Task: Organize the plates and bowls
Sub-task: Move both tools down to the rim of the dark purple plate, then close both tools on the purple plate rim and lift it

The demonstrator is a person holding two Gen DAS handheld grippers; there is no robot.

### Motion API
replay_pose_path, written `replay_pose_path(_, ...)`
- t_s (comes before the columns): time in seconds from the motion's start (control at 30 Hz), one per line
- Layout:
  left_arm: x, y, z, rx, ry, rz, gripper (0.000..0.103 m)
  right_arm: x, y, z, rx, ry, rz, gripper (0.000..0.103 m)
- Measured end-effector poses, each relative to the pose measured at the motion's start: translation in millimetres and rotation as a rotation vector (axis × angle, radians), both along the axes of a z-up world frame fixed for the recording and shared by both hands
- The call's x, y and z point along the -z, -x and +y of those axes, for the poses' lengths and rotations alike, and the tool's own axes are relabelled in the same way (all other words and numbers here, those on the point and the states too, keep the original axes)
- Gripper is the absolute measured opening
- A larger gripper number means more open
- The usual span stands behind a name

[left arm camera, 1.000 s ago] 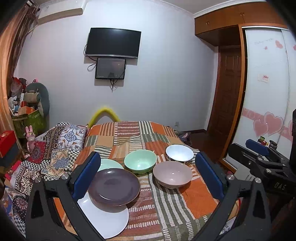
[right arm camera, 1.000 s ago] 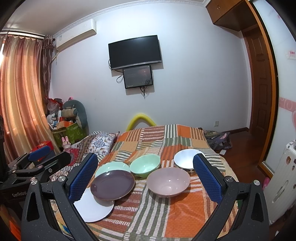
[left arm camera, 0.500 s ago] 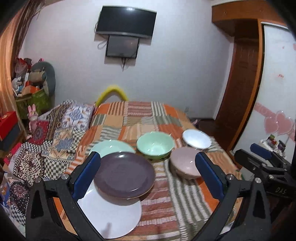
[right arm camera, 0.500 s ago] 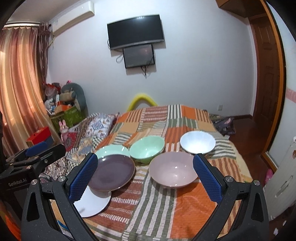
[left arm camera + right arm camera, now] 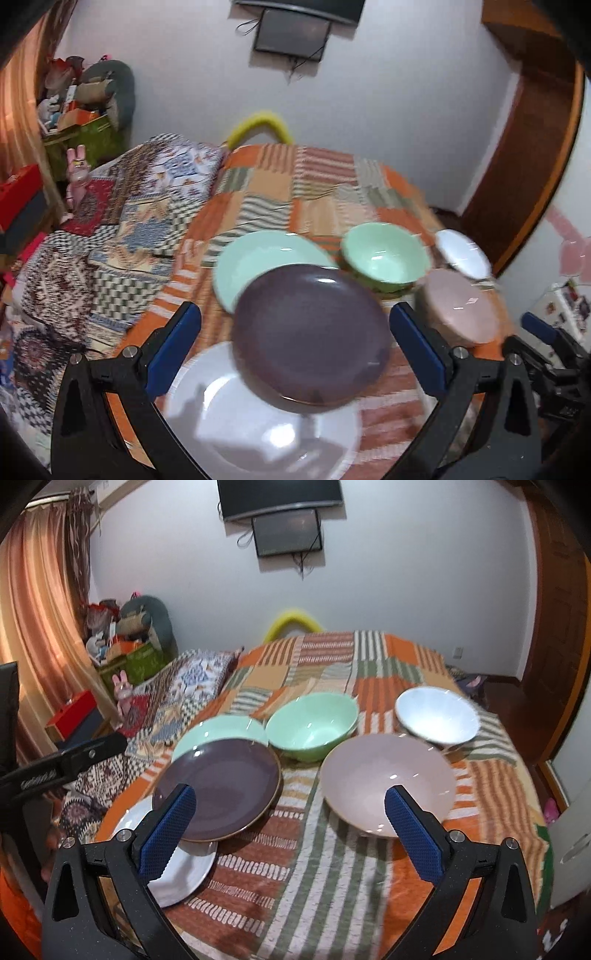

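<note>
Plates and bowls are sitting unsorted on the bed (image 5: 332, 886): purple plate (image 5: 221, 786) overlapping white plate (image 5: 184, 871) at 7 o'clock, green plate (image 5: 218, 731) behind; green bowl (image 5: 310, 727), pink bowl (image 5: 384, 782), white bowl (image 5: 436, 716) toward 2 o'clock. Left tongs (image 5: 295, 350) and right tongs (image 5: 291, 830) are gaping wide, holding nothing. Stacking not started, judging by layout.

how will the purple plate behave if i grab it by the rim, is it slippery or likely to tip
The purple plate looks glazed and shiny, so probably slick between the fingers. It rests partly on the white plate and overlaps the green plate, so it sits unevenly and may rock or slide when pushed. It seems rigid, likely ceramic, so breakable if dropped.
</note>
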State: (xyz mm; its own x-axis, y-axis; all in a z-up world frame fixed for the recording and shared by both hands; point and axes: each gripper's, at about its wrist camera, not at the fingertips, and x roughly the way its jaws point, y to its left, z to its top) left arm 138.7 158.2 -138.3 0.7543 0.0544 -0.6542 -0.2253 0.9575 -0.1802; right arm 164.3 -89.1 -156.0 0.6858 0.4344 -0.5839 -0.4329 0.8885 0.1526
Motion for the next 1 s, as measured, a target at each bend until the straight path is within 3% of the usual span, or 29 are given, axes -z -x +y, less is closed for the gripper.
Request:
replay_pose_path(0.3, 33, -23, 35, 0.022, -0.024, 0.079, 0.101, 32, -29, 31, -0.048, 0.027, 0.119, 0.072)
replay_pose_path(0.37, 40, -29, 38, 0.038, -0.026, 0.096, 0.091, 37, -35, 35, -0.050, 0.021, 0.145, 0.068)
replay_pose_path(0.53, 57, -41, 46, 0.059, 0.002, 0.133, 0.083, 50, -44, 46, -0.049, 0.026, 0.193, 0.065)
replay_pose_path(0.73, 79, -56, 54, 0.078, 0.035, 0.196, 0.059, 63, -53, 56, -0.033, 0.059, 0.212, 0.059)
replay_pose_path(0.83, 91, -63, 56, 0.085, 0.056, 0.222, 0.053, 68, -57, 60, -0.031, 0.079, 0.212, 0.058)
replay_pose_path(1.0, 104, -70, 61, 0.089, 0.103, 0.249, 0.044, 76, -66, 62, -0.034, 0.075, 0.261, 0.045)
